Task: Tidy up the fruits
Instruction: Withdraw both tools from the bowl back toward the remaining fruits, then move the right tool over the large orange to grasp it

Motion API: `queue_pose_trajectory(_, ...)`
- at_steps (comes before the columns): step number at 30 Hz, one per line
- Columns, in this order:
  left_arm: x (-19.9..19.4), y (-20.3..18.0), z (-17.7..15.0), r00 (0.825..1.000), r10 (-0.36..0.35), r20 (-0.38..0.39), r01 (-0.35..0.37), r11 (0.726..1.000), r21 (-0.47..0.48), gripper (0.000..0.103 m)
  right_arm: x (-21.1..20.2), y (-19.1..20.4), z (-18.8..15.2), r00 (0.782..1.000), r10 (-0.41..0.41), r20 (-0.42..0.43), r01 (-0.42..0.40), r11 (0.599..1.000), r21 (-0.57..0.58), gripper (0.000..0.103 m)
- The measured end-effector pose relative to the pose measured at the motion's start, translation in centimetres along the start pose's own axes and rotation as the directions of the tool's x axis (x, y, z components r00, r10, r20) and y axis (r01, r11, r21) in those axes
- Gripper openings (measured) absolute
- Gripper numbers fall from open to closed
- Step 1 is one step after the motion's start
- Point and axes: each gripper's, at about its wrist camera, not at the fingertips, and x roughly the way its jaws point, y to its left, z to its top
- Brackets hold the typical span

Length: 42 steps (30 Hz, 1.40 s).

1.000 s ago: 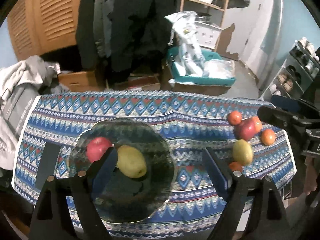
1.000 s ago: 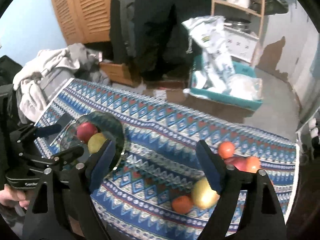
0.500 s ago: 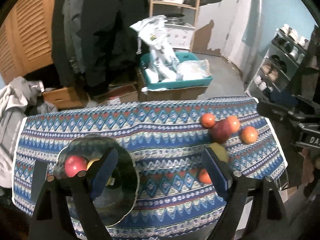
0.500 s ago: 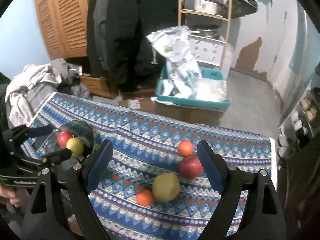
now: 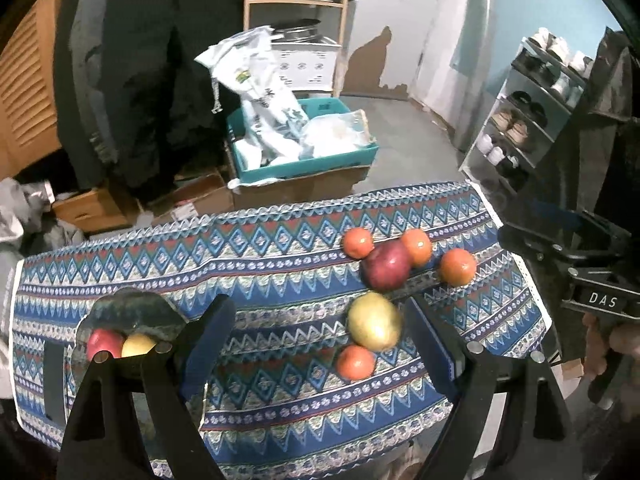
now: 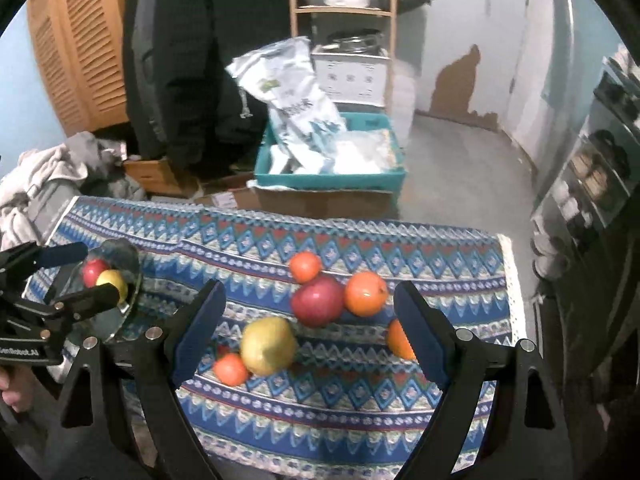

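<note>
Both tools, left tool (image 5: 316, 344) and right tool (image 6: 308, 328), gape empty above the surface; loose fruit (image 6: 267, 346) clusters near its right edge, so a clumsy nudge could roll one off

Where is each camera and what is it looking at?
Left wrist: on the left gripper, looking down at the table's fruit; its black fingers show.
Right wrist: on the right gripper, over the fruit pile; a hand shows at the left edge.
Shared: yellow pear, glass plate.
</note>
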Motion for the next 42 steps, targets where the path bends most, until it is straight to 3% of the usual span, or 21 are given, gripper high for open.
queue_pose_trajectory(6, 2.0, -1.9, 0.3, 0.999, 0.003, -0.036, -0.002, 1.000, 0.024, 0.088, 0.2, -3.2, -1.0, 0.999, -0.034, -0.021, 0.035, 0.998, 0.047, 0.085)
queue_pose_trajectory(14, 5.8, -3.5, 0.3, 0.991, -0.045, -0.126, 0.047, 0.999, 0.011, 0.088, 1.5, -6.1, -2.2, 0.996, -0.064, -0.060, 0.069, 0.993, 0.092, 0.085)
queue_pose_trajectory(22, 10.9, -4.8, -0.3, 0.966, -0.089, -0.244, 0.087, 0.996, -0.016, 0.088, 4.2, -9.0, -4.0, 0.987, -0.086, -0.135, 0.105, 0.985, 0.139, 0.085)
queue_pose_trajectory(30, 15.4, -5.5, -1.8, 0.946, -0.042, -0.322, 0.051, 0.999, 0.018, 0.088, 7.9, -10.3, -6.0, 0.964, -0.092, -0.249, 0.132, 0.980, 0.148, 0.086)
queue_pose_trajectory(42, 19.6, -5.7, -3.3, 0.907, -0.040, -0.419, 0.061, 0.998, 0.036, 0.088, 11.1, -10.6, -7.2, 0.950, -0.063, -0.305, 0.116, 0.980, 0.159, 0.085)
